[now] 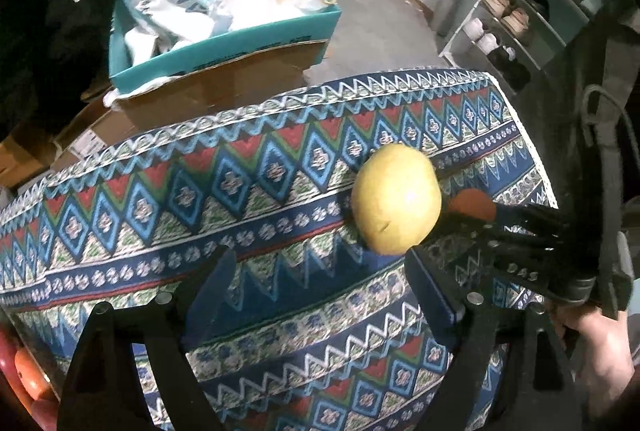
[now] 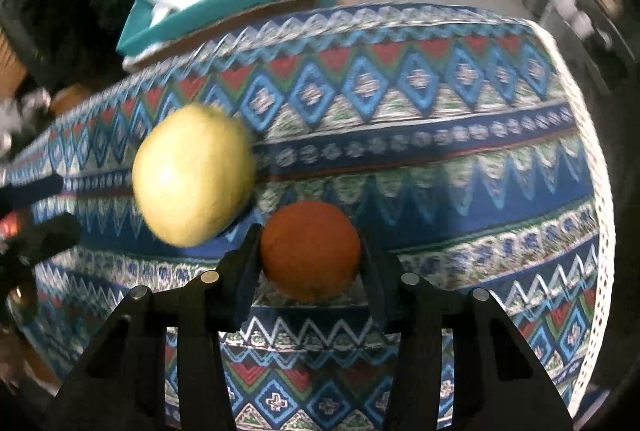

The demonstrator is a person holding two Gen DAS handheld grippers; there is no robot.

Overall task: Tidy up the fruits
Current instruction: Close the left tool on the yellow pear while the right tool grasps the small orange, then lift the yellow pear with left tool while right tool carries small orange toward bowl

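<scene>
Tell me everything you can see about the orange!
The orange is round, deep orange, with a rough, dimpled peel. It sits on the patterned cloth, between the black fingers of the right gripper, which is shut on it with a pad pressing each side. The big yellow fruit lies just beside it; whether they touch is unclear. From the left wrist view only a bit of the orange peeks out behind the yellow fruit.

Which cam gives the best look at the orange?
Right wrist. The orange sits near the centre, nearly whole, clamped between the right claw's fingers, on the patterned tablecloth. The left wrist view shows only a sliver of it, behind the yellow fruit.
</scene>
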